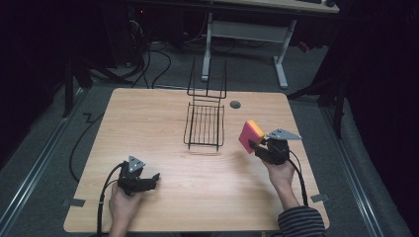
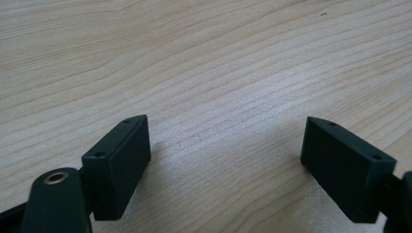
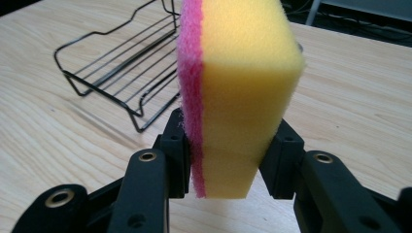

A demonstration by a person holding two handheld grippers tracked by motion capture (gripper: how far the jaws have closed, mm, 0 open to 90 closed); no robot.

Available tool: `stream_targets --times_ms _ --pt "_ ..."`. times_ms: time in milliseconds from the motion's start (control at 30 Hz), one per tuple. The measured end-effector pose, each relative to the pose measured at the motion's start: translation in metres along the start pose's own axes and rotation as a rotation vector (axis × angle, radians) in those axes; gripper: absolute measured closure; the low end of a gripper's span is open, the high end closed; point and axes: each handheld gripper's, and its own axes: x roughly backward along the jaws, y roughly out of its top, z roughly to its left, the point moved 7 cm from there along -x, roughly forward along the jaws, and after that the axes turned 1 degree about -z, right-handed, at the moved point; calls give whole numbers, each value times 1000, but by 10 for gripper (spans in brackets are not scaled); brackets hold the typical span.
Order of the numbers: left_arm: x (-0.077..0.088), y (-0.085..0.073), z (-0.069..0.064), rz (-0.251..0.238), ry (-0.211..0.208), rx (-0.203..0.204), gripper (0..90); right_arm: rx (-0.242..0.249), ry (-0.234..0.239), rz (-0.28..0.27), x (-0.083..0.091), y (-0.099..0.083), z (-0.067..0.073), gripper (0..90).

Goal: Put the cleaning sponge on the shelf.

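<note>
High view: the right gripper [image 1: 253, 144] holds a yellow and pink sponge [image 1: 250, 135] upright above the wooden table [image 1: 148, 128], just right of the black wire rack [image 1: 204, 126], its jaws squeezing the sponge's lower end. The left gripper [image 1: 154, 177] sits low near the table's near left edge, jaws spread wide with nothing between them.
</note>
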Motion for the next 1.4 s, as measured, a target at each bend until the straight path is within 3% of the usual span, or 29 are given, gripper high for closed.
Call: stream_targets --times_ms 867,1400 --pt "0 0 0 0 0 0 188 60 132 -40 16 32 46 613" --pt "0 0 0 -1 -1 1 188 108 186 -39 -4 57 75 613"
